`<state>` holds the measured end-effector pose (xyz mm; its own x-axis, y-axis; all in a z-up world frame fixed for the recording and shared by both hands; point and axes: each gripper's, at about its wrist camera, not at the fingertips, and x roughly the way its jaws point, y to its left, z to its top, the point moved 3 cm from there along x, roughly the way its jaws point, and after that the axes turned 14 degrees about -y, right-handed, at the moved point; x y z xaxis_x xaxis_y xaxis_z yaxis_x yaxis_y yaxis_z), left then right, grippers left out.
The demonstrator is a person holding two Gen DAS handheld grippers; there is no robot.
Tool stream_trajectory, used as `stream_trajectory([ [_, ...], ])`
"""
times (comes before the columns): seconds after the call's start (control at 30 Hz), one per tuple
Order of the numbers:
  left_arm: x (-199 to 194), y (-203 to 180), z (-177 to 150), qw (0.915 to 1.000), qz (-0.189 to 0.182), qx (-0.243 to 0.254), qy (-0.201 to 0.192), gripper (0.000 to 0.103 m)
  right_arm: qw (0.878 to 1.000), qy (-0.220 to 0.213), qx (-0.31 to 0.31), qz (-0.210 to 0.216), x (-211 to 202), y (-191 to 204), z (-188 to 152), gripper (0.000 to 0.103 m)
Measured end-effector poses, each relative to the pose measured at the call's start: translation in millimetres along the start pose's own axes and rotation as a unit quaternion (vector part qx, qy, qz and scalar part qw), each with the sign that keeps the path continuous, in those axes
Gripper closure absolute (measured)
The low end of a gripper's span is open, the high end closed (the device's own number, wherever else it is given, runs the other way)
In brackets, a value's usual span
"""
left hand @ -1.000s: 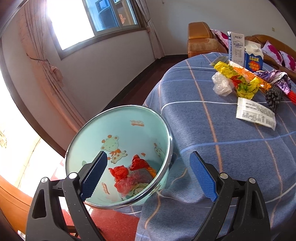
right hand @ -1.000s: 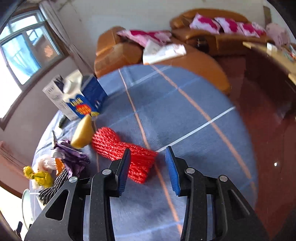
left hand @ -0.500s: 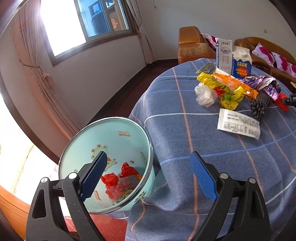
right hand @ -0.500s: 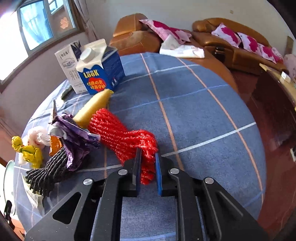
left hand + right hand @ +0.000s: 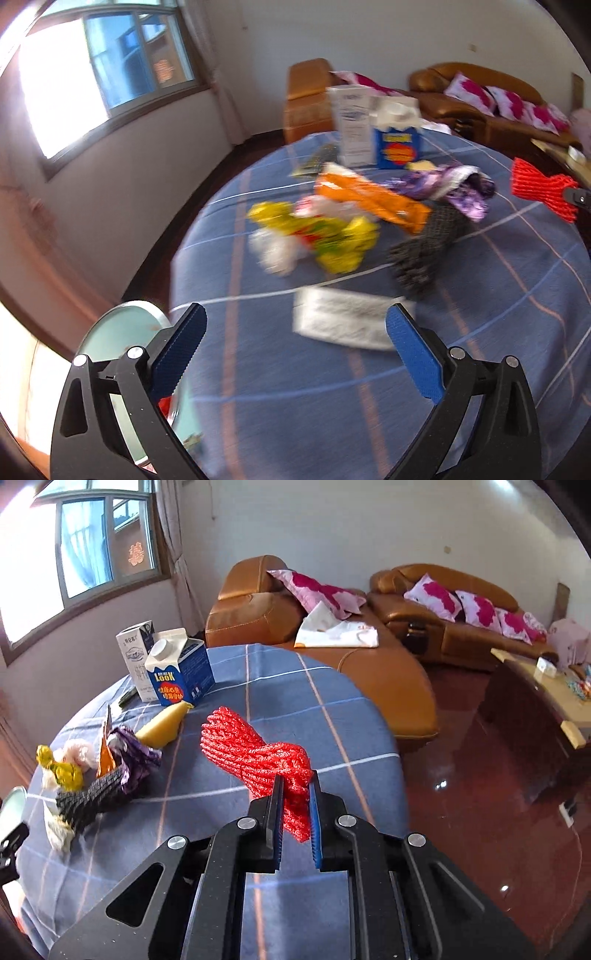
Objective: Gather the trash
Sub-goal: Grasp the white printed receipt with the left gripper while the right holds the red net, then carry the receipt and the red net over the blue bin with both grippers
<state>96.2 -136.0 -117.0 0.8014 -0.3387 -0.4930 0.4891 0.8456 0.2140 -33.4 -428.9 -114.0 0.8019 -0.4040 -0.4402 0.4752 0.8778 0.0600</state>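
My right gripper [image 5: 296, 786] is shut on a red foam net [image 5: 258, 753] and holds it above the blue checked tablecloth [image 5: 332, 716]; the same red net [image 5: 539, 188] shows at the far right of the left wrist view. My left gripper [image 5: 293, 325] has its jaws opening wide with nothing between them, over the cloth just short of a white paper slip [image 5: 340, 321]. Beyond it lie a yellow wrapper [image 5: 332, 236], an orange wrapper [image 5: 369, 199], a black foam net [image 5: 424, 247] and a purple wrapper [image 5: 450, 181]. The pale green bin [image 5: 125, 332] sits at lower left.
Two cartons stand at the table's far side, a white carton [image 5: 135, 653] and a blue milk carton [image 5: 181, 679], with a yellow wedge [image 5: 162, 727] beside them. Brown sofas [image 5: 424, 627] with pink cushions stand behind. A wooden side table [image 5: 546, 690] is at the right, above red floor.
My right gripper closed on the red net and lifted it off the cloth. My left gripper swung right from over the bin to above the table, toward the paper slip.
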Motion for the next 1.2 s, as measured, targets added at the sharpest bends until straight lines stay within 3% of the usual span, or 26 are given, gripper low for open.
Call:
stream_trajectory([
  [0.17, 28.0, -21.9, -6.0, 0.9991, -0.021, 0.009, 0.035, 0.007, 1.0, 0.004, -0.002, 0.004, 5.9, 2.9, -8.6, 0.09],
  [0.37, 43.8, -18.1, -18.3, 0.998, -0.02, 0.005, 0.061, 0.008, 1.0, -0.004, -0.01, 0.016, 4.6, 14.2, -9.5, 0.09],
  [0.43, 45.3, -13.5, -21.2, 0.9975, -0.029, -0.006, 0.065, 0.016, 1.0, -0.009, -0.013, 0.021, 2.2, 19.7, -8.6, 0.09],
  [0.47, 44.6, -11.6, -21.6, 0.9972, -0.036, -0.013, 0.064, 0.025, 1.0, -0.012, -0.017, 0.023, 0.1, 22.8, -7.6, 0.09],
  [0.73, 27.0, 2.3, -22.1, 0.997, -0.046, -0.032, 0.053, 0.03, 0.998, -0.049, -0.029, 0.037, -25.1, 39.5, 8.4, 0.09],
  [0.9, 1.7, 24.1, -15.3, 0.9985, -0.023, -0.041, 0.027, 0.03, 0.995, -0.066, -0.034, 0.073, -38.2, 63.6, 18.9, 0.09],
  [1.2, -19.9, 81.8, -14.8, 0.9967, 0.062, -0.051, 0.008, 0.03, 0.981, -0.059, -0.068, 0.169, -31.7, 137.3, 18.7, 0.09],
])
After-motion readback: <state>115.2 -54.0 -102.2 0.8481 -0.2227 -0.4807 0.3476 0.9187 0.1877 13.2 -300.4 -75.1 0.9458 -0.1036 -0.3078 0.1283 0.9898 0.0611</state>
